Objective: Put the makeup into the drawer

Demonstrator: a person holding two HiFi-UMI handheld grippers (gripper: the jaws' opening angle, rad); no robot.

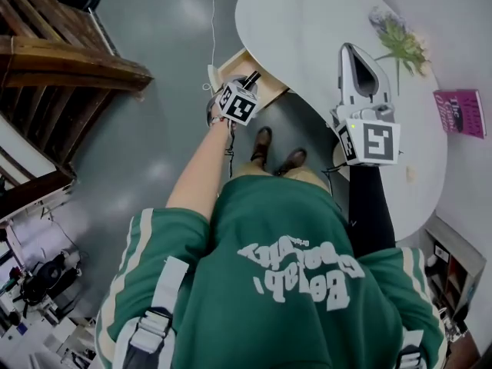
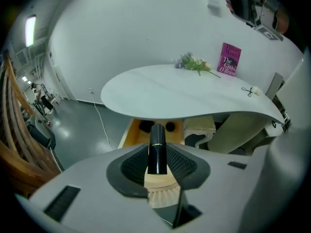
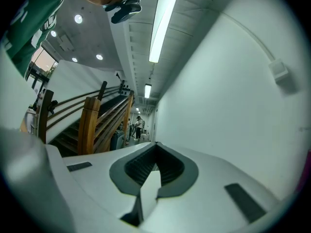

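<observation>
My left gripper [image 1: 247,83] is shut on a black lipstick tube [image 2: 157,148] with a thin gold band. It hangs just over an open wooden drawer [image 1: 235,65] under the white oval table [image 1: 307,21]. In the left gripper view the drawer [image 2: 127,132] lies straight ahead below the tabletop [image 2: 160,96], with two dark round items at its back. My right gripper [image 1: 348,50] is held level above the table, its jaws together with nothing between them. In the right gripper view that gripper [image 3: 154,154] faces a bare white wall.
A sprig of flowers [image 1: 400,41] and a pink book [image 1: 460,112] lie on the far side of the table. A wooden staircase [image 1: 61,60] rises at the left. A white cable [image 1: 214,21] runs across the grey floor. The person's shoes [image 1: 277,154] stand by the table edge.
</observation>
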